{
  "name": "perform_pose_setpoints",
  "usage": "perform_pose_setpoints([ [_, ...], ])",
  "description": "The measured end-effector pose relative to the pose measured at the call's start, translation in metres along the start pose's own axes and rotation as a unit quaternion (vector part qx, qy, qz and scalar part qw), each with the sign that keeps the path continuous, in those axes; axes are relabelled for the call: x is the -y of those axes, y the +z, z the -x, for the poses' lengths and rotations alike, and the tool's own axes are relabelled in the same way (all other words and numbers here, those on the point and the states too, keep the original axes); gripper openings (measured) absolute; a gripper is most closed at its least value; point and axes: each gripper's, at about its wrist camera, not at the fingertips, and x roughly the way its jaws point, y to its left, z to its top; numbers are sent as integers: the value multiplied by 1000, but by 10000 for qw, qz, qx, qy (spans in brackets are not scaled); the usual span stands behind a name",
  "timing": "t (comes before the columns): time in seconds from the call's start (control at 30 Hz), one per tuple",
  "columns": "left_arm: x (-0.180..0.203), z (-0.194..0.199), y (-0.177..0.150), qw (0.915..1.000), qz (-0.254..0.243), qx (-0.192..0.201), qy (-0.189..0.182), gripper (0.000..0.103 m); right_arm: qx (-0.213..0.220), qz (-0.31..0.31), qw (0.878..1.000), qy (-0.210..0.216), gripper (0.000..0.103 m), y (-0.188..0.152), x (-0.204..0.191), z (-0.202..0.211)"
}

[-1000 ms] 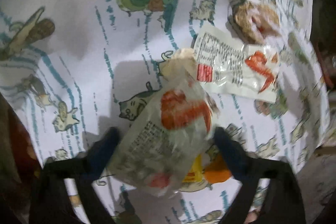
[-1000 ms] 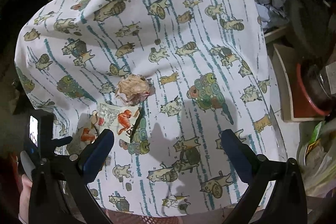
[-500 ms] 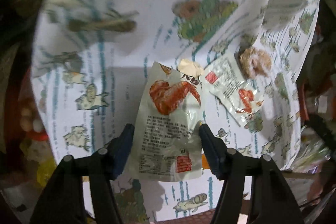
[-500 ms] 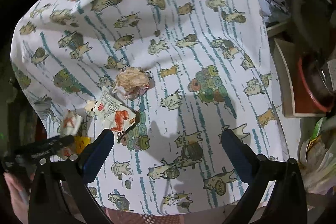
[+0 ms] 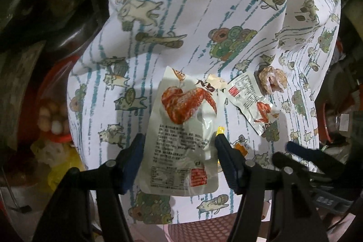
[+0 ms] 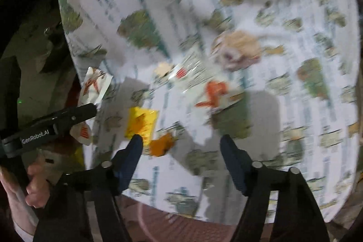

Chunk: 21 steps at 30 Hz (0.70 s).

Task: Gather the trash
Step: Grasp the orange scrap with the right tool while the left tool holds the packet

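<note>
Presently, the left gripper (image 5: pixel 179 146) has its fingers clamped on a large snack wrapper (image 5: pixel 181 140) printed with a red chicken wing, holding it clear above the cloth-covered surface (image 5: pixel 158 15). The cloth is white with cartoon cats and blue dashes.

Trash lying on the surface: a smaller wrapper (image 5: pixel 249 99) of the same print lies flat just right of the held one; a crumpled tissue wad (image 5: pixel 272 81) sits touching its far right corner; a small torn scrap (image 5: pixel 215 83) lies at its left end. In the right wrist view, which is blurred, a yellow sachet (image 6: pixel 141 123) and an orange scrap (image 6: pixel 162 144) lie near the front edge of the surface.

The right gripper (image 6: pixel 181 144) hangs over that front area, its fingers apart and closing, with only the orange scrap partly between them and nothing pressed. Its left fingertip (image 6: pixel 135 144) overlaps the near edge of the yellow sachet; whether it touches cannot be told.

A hand (image 6: pixel 29 183) is seen at the lower left, holding the left gripper's handle.
</note>
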Motion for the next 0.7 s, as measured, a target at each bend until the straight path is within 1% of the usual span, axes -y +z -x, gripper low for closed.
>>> perform_pose_setpoints([
  [0.03, -2, 2, 0, 10000, 7, 11, -3, 61, -75, -49, 10000, 38, 61, 1, -2, -6],
  [0.13, -6, 4, 0, 10000, 39, 53, 16, 61, -290, -312, 9991, 40, 59, 2, -5, -23],
  [0.2, -11, 7, 1, 9999, 80, 72, 48, 61, -351, -450, 9984, 37, 58, 2, -5, -31],
  [0.27, -15, 7, 1, 9999, 132, 72, 42, 61, -363, -475, 9982, -90, 53, 2, -10, -38],
  [0.37, -19, 8, 1, 9998, 128, 79, 97, 61, -338, -387, 9983, -281, 51, 3, -14, -45],
  [0.43, -20, 10, 0, 9997, 80, 105, 184, 61, -344, -337, 9974, -540, 51, 3, -18, -51],
  [0.5, -22, 10, 0, 9997, 69, 110, 218, 62, -405, -365, 9971, -523, 50, 1, -19, -57],
  [0.57, -25, 9, 0, 9997, 111, 97, 218, 61, -490, -365, 9969, -488, 38, -1, -21, -62],
  [0.6, -27, 8, 0, 9996, 134, 95, 237, 61, -472, -317, 9970, -527, 37, -2, -24, -63],
  [0.63, -28, 8, 0, 9995, 159, 92, 255, 62, -473, -273, 9968, -577, 33, -3, -26, -64],
  [0.67, -30, 8, 0, 9995, 180, 90, 263, 62, -502, -223, 9968, -574, 20, -4, -28, -65],
  [0.7, -31, 8, 0, 9994, 197, 88, 265, 62, -535, -227, 9969, -529, 13, -5, -29, -66],
])
